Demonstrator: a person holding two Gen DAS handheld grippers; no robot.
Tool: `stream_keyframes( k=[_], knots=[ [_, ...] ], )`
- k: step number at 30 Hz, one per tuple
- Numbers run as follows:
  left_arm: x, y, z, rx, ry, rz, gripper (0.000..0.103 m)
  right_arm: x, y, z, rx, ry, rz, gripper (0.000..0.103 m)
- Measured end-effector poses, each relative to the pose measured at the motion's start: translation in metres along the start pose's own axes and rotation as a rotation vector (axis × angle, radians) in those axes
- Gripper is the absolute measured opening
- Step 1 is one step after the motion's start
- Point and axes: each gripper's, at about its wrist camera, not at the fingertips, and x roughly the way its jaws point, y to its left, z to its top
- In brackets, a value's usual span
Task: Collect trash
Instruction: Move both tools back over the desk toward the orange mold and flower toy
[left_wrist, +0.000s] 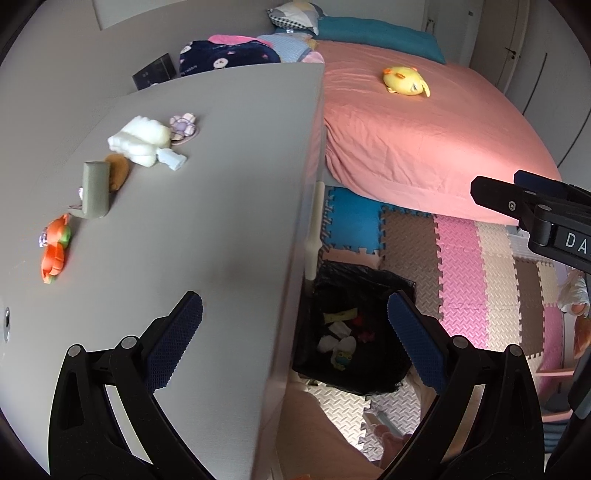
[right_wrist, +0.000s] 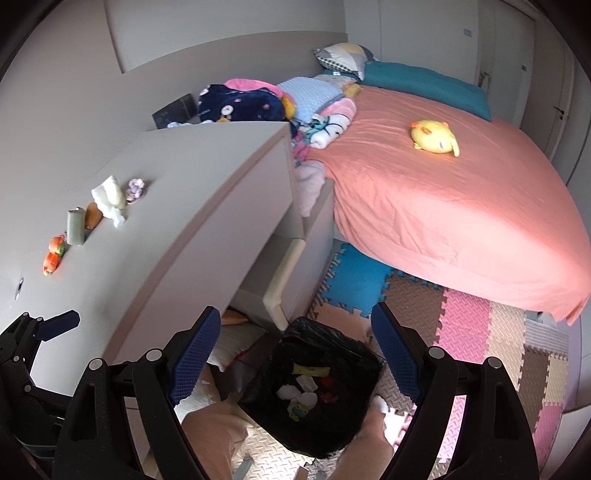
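Beside smooth grey desk (right_wrist: 177, 206), crinkled black-lined bin (right_wrist: 314, 384), ridged foam mats (right_wrist: 465, 325)

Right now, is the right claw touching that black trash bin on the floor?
Apart. In the right wrist view the right claw hangs open above the black trash bin, its blue pads empty and clear of the rim.

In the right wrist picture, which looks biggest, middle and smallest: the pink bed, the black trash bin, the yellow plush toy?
1. Pink bed
2. Black trash bin, though it sits nearer the camera
3. Yellow plush toy
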Motion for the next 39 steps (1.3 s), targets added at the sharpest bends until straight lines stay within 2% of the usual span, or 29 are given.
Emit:
stream_keyframes(
  k=[19,28,32,35,39],
  knots=[
    [-0.010,0.079,-0.003,-0.118,-0.018,0.073,0.097,0.024,0.076,0.030,-0.117,0.001,0.067,0.084],
    [-0.014,0.116,-0.006,-0.173,-0.041,0.074,0.097,0.037,0.106,0.042,-0.166,0.008,0.077,0.084],
    [-0.016,0.133,-0.006,-0.204,-0.056,0.094,0.097,0.045,0.115,0.048,-0.177,0.019,0.084,0.074],
    [-0.016,0.147,-0.006,-0.220,-0.060,0.111,0.092,0.053,0.123,0.053,-0.191,0.033,0.090,0.072],
    [-0.013,0.169,-0.006,-0.267,-0.052,0.109,0.079,0.061,0.131,0.059,-0.203,0.042,0.096,0.070]
  ],
)
